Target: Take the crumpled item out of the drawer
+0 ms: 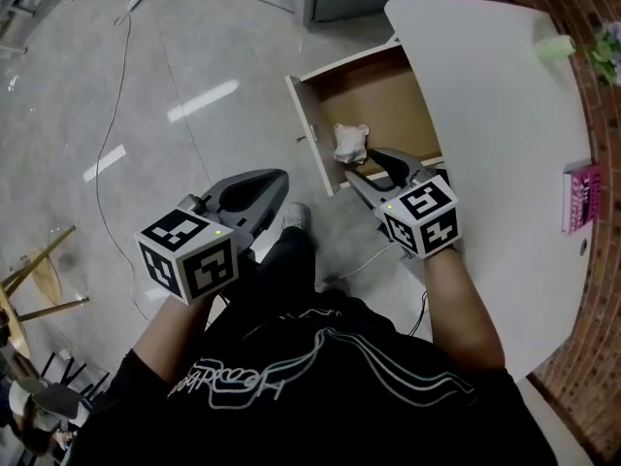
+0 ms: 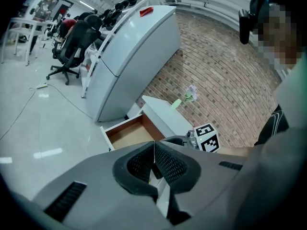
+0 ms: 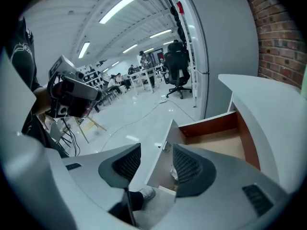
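- Holding my right gripper (image 1: 362,165) with jaws spread and empty over the drawer's (image 1: 309,124) near corner.
- The crumpled item (image 1: 350,142) lies inside, just beyond my tips.
- My left gripper (image 1: 275,181) hangs aside, jaws pressed together.
- I judge this the reach; next, straddle and pinch.

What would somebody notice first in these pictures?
Probably the open drawer sticking out of the white desk, with a crumpled wad near its front. The right tongs hang open close beside the wad, while the left tongs are shut over the floor. Both carry black-and-white patterned cubes.
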Demonstrator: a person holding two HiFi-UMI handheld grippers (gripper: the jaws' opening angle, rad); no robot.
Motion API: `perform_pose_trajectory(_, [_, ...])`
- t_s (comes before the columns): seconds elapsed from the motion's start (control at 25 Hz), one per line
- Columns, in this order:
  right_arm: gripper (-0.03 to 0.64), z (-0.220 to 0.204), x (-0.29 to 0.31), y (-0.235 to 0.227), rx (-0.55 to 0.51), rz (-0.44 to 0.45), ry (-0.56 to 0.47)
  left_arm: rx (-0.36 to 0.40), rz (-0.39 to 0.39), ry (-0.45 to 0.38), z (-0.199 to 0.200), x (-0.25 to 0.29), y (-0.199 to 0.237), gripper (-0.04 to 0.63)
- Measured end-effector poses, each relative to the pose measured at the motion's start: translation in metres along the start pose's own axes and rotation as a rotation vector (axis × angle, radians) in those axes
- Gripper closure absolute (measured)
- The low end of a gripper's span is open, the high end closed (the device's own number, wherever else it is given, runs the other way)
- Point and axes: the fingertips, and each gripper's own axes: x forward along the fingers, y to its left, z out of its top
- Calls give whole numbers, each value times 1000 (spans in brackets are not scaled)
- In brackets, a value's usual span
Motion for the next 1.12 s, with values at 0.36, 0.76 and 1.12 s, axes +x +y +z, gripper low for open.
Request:
perform_pose_trajectory(0.36, [390,-38,71,-46,-129,-30,197,-44,-16,64,-13,32,44,572])
perform_pose_trajectory(0.76, [385,-84,137,-85,-289,-41,455,-98,-17,83,-20,52,87,572])
perform_pose_trajectory(1.12, [385,-125,177,-113,-306,-25,636,-175,3,116,-42,58,118,572])
